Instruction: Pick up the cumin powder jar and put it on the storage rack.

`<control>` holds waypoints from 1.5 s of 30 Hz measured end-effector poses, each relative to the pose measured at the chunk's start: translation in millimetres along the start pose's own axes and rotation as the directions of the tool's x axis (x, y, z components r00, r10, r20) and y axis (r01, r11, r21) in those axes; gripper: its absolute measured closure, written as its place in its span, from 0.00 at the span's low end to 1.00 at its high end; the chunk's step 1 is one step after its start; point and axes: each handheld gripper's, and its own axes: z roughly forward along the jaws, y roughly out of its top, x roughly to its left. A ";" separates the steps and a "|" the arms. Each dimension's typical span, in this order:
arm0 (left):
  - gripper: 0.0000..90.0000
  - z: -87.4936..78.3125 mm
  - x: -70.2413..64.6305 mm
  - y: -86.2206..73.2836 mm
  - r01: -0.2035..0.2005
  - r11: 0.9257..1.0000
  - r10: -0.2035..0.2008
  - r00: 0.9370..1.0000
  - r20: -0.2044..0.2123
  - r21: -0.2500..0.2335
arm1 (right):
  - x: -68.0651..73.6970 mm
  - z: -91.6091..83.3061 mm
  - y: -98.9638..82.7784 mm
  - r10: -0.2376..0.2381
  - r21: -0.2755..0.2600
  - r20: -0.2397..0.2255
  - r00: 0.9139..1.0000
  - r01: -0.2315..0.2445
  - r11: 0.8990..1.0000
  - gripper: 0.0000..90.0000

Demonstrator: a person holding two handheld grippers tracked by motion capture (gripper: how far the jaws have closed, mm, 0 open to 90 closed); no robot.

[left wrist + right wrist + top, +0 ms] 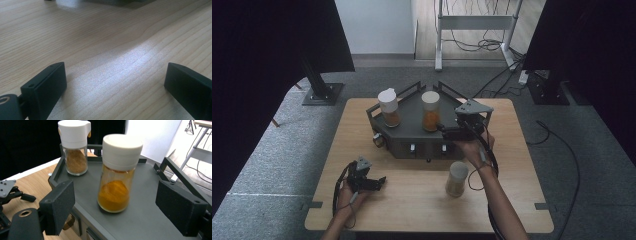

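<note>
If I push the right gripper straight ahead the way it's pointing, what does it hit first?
Most likely the jar of orange powder on the grey rack: it stands ahead of the open right gripper, roughly centred between its jaws and seemingly untouched. Depth is hard to judge.

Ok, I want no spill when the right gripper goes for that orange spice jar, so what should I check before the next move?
1. Jar with orange powder upright on the grey rack: ok.
2. Its white lid seated: ok.
3. Right gripper jaws apart, wider than the jar, not touching it: ok.
4. Jar centred between the jaws: ok, roughly.
5. Clearance from the jar with brown powder: ok, it stands apart.
6. Left gripper out of the way, open over the table: ok.
</note>
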 end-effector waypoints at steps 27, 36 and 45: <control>0.04 0.1 -0.3 0.0 0.001 1.000 -0.001 1.000 -0.001 0.000 | -5.1 -27.6 -34.7 0.004 0.019 0.027 1.000 -0.005 1.000 0.17; 0.04 0.2 -0.3 -0.1 0.003 1.000 -0.003 1.000 -0.001 -0.001 | -7.9 -31.6 -53.4 0.025 0.041 0.043 0.999 -0.027 0.999 0.17; 0.04 0.1 -0.2 0.1 0.002 1.000 -0.002 1.000 0.000 0.000 | -12.8 -37.4 -73.2 0.052 0.038 0.058 0.997 -0.055 0.998 0.17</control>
